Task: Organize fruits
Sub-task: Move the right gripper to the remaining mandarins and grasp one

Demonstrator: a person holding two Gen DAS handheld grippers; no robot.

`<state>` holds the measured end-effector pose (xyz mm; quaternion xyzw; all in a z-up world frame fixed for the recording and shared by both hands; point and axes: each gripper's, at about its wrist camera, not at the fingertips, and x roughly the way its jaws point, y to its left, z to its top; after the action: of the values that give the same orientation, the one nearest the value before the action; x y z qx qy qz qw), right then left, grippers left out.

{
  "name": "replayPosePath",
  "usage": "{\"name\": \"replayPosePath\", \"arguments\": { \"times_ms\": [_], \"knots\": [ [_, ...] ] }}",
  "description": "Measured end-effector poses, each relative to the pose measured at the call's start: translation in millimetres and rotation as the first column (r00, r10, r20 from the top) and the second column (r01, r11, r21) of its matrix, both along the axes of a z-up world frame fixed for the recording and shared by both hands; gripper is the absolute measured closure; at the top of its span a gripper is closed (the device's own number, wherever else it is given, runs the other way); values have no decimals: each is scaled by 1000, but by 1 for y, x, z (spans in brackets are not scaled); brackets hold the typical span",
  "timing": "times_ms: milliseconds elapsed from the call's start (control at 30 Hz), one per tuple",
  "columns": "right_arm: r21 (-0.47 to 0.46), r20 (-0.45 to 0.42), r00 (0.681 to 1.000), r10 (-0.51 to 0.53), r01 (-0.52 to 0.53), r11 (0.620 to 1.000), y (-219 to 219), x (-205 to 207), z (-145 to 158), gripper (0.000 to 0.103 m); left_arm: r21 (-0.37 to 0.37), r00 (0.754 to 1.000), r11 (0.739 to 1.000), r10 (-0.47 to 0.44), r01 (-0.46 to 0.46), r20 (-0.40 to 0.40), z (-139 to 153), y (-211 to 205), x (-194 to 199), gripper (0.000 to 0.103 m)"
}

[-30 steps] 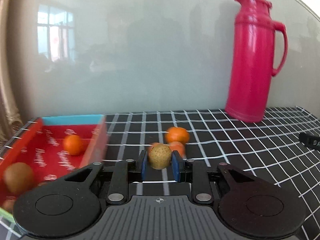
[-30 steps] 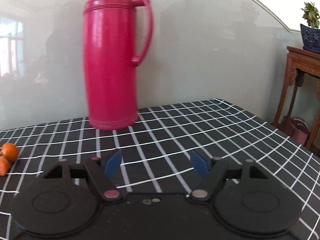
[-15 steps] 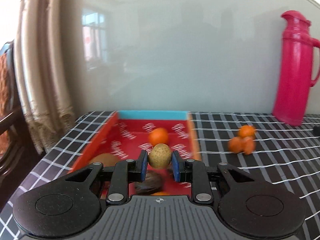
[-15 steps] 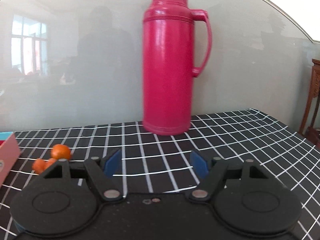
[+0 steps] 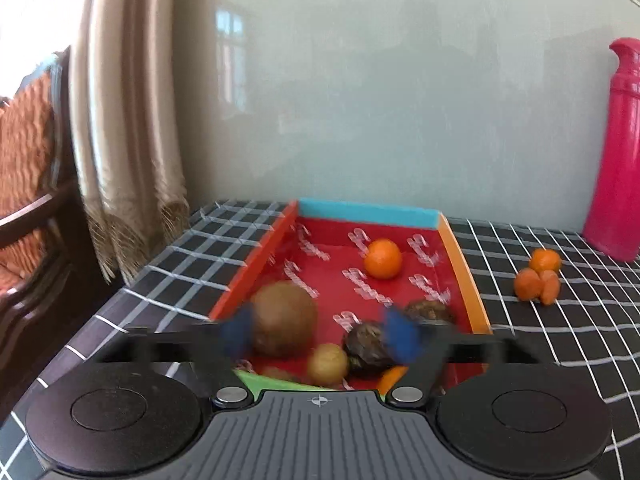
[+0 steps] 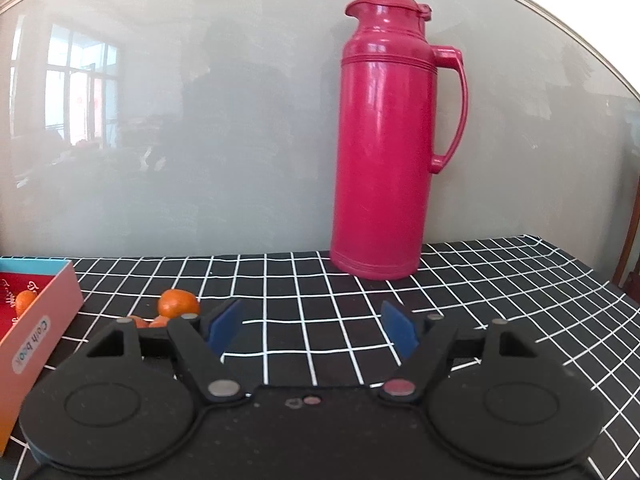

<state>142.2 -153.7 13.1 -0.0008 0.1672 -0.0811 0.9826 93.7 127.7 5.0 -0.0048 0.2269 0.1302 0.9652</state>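
Note:
My left gripper (image 5: 318,334) hangs over the near end of the red box (image 5: 464,264), its blurred blue jaws opening, pads clear of everything. A small tan fruit (image 5: 328,364) lies below them inside the box, beside a brown kiwi (image 5: 284,320), two dark wrinkled fruits (image 5: 366,350) and an orange mandarin (image 5: 383,258). Three mandarins (image 5: 538,280) lie on the cloth right of the box. My right gripper (image 6: 312,330) stands open and empty above the checked cloth; the mandarins (image 6: 178,303) and the box (image 6: 40,320) sit to its left.
A tall pink thermos jug (image 6: 384,148) stands against the glossy wall behind the right gripper. The black-and-white checked tablecloth (image 6: 320,280) covers the table. A curtain (image 5: 120,120) and a wooden chair (image 5: 28,184) stand past the table's left edge.
The left gripper swung left from the cloth to over the box, then let go of the small tan fruit, which now lies in the box. The right gripper's view panned left.

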Motion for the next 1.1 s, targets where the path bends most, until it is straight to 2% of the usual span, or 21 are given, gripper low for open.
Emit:
{"name": "replayPosePath", "arguments": {
  "times_ms": [67, 133, 300, 600, 867, 1100],
  "knots": [
    [-6, 0, 1000, 4, -4, 1000, 2, 0, 1, 27, 22, 999, 1000, 10, -10, 30, 3, -1, -3, 12],
    [-4, 4, 1000, 9, -9, 1000, 4, -1, 2, 27, 8, 999, 1000, 12, -13, 37, 3, 1, -4, 12],
    [-1, 4, 1000, 30, -30, 1000, 7, -2, 2, 27, 21, 998, 999, 38, -39, 59, 3, 0, -10, 0],
    [3, 20, 995, 93, -93, 996, 11, -3, 1, 27, -22, 990, 994, 108, -106, 92, 4, 7, -23, 0],
    [7, -18, 992, 123, -123, 992, 17, 10, -9, 28, 10, 989, 993, 119, -120, 90, 3, 11, -15, 0],
    [-3, -34, 988, 152, -152, 988, 33, 23, -14, 28, 11, 978, 983, 183, -185, 101, 4, 31, -11, 0]
  ]
}}
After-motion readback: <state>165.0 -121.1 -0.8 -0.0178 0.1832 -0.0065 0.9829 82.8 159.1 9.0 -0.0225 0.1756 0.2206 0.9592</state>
